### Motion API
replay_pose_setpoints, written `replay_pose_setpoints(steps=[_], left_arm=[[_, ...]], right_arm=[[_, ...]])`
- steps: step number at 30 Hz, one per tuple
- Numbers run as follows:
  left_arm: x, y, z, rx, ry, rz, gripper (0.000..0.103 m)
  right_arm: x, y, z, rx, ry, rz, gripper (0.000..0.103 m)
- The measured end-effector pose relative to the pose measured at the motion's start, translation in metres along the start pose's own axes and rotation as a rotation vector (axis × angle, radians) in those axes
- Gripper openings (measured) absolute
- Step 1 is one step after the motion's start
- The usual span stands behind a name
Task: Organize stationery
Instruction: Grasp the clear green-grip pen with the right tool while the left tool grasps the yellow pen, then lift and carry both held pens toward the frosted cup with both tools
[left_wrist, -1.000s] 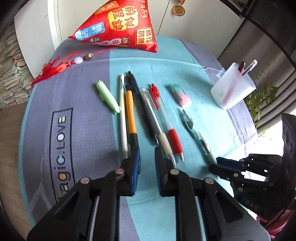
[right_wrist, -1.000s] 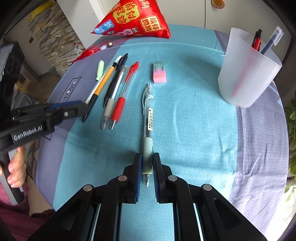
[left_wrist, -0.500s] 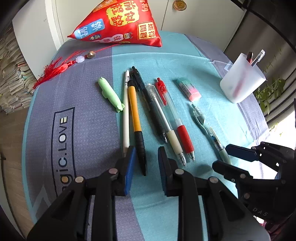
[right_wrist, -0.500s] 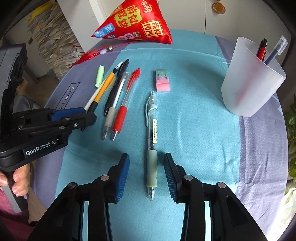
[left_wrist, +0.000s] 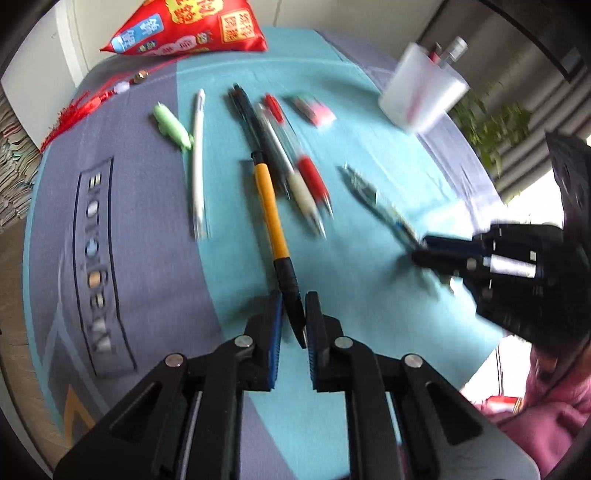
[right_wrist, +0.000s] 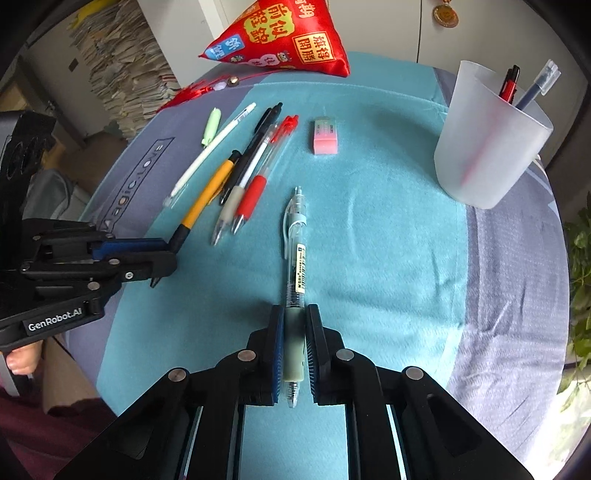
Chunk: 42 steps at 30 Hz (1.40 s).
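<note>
My left gripper (left_wrist: 294, 312) is shut on the black grip of an orange pen (left_wrist: 271, 210) and holds it off the cloth; it also shows in the right wrist view (right_wrist: 162, 264). My right gripper (right_wrist: 294, 325) is shut on the pale green grip of a clear gel pen (right_wrist: 295, 251). A white pen (right_wrist: 210, 151), a black pen (right_wrist: 255, 147), a beige-grip pen (right_wrist: 236, 192) and a red pen (right_wrist: 258, 177) lie on the teal cloth. A pink eraser (right_wrist: 325, 134) and a green cap (right_wrist: 211, 125) lie nearby. A frosted cup (right_wrist: 487, 140) holds pens.
A red pyramid-shaped pouch (right_wrist: 284, 37) with a tassel (right_wrist: 192, 90) sits at the table's far edge. The round table (right_wrist: 517, 277) drops off at right, with a plant (right_wrist: 580, 266) beyond. Stacked papers (right_wrist: 122, 62) stand at far left.
Both grippers have closed. The left has taken the orange pen and drawn it back out of the row. The right has closed on the gel pen's grip.
</note>
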<state>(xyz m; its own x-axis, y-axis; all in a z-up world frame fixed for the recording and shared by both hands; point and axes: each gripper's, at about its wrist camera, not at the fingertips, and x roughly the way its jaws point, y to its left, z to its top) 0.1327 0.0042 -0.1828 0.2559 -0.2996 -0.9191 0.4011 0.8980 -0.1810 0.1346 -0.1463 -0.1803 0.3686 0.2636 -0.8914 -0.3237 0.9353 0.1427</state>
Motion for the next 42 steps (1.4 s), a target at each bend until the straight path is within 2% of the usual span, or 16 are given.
replay_pose_setpoints(steps=[3, 6, 8, 9, 10, 11, 13, 15, 20, 22, 25, 32, 34, 35, 38, 42], left_arm=[[-0.008, -0.007, -0.021, 0.052, 0.035, -0.002, 0.010], [-0.015, -0.011, -0.027, 0.080, 0.016, 0.015, 0.010], [-0.021, -0.014, -0.023, 0.077, -0.024, 0.024, 0.013], [-0.022, -0.013, -0.020, 0.067, -0.040, 0.025, 0.016], [-0.023, -0.013, -0.014, 0.055, -0.061, 0.029, 0.024], [-0.023, -0.013, -0.010, 0.048, -0.083, 0.035, 0.034], [-0.018, -0.015, 0.003, 0.037, -0.120, 0.069, 0.038], [-0.011, -0.015, 0.013, 0.026, -0.128, 0.093, 0.038], [0.007, -0.012, 0.028, 0.004, -0.093, 0.078, 0.035], [0.010, -0.013, 0.031, 0.010, -0.089, 0.082, 0.034], [0.012, -0.013, 0.035, 0.004, -0.087, 0.087, 0.031], [0.017, -0.011, 0.035, 0.016, -0.071, 0.108, 0.021], [0.017, -0.011, 0.035, 0.013, -0.066, 0.096, 0.008], [0.017, -0.009, 0.035, 0.005, -0.058, 0.083, 0.008], [0.010, -0.007, 0.034, -0.015, -0.063, 0.051, 0.008], [-0.013, -0.009, 0.034, -0.017, -0.120, 0.036, 0.008]], right_arm=[[-0.007, 0.000, -0.016, -0.027, 0.033, 0.012, 0.012], [-0.010, -0.001, -0.026, -0.034, 0.051, 0.027, 0.013], [-0.013, -0.003, -0.026, -0.022, 0.032, 0.029, 0.023], [-0.015, -0.005, -0.024, -0.010, 0.016, 0.025, 0.035], [-0.018, -0.006, -0.020, 0.005, -0.005, 0.015, 0.046], [-0.021, -0.006, -0.017, 0.015, -0.027, 0.004, 0.050], [-0.025, -0.004, -0.010, 0.021, -0.073, -0.009, 0.054], [-0.023, 0.001, -0.003, 0.019, -0.091, -0.022, 0.054], [-0.011, 0.006, 0.011, 0.037, -0.095, -0.037, 0.054], [-0.010, 0.008, 0.015, 0.028, -0.096, -0.038, 0.045], [-0.006, 0.011, 0.021, 0.012, -0.091, -0.053, 0.040], [0.006, 0.015, 0.029, -0.005, -0.047, -0.055, 0.038], [0.013, 0.015, 0.029, -0.006, -0.021, -0.056, 0.029], [0.014, 0.016, 0.030, -0.013, -0.030, -0.077, 0.017], [0.016, 0.011, 0.032, 0.006, -0.023, -0.063, 0.017], [-0.005, 0.005, 0.029, 0.033, -0.082, -0.051, 0.017]])
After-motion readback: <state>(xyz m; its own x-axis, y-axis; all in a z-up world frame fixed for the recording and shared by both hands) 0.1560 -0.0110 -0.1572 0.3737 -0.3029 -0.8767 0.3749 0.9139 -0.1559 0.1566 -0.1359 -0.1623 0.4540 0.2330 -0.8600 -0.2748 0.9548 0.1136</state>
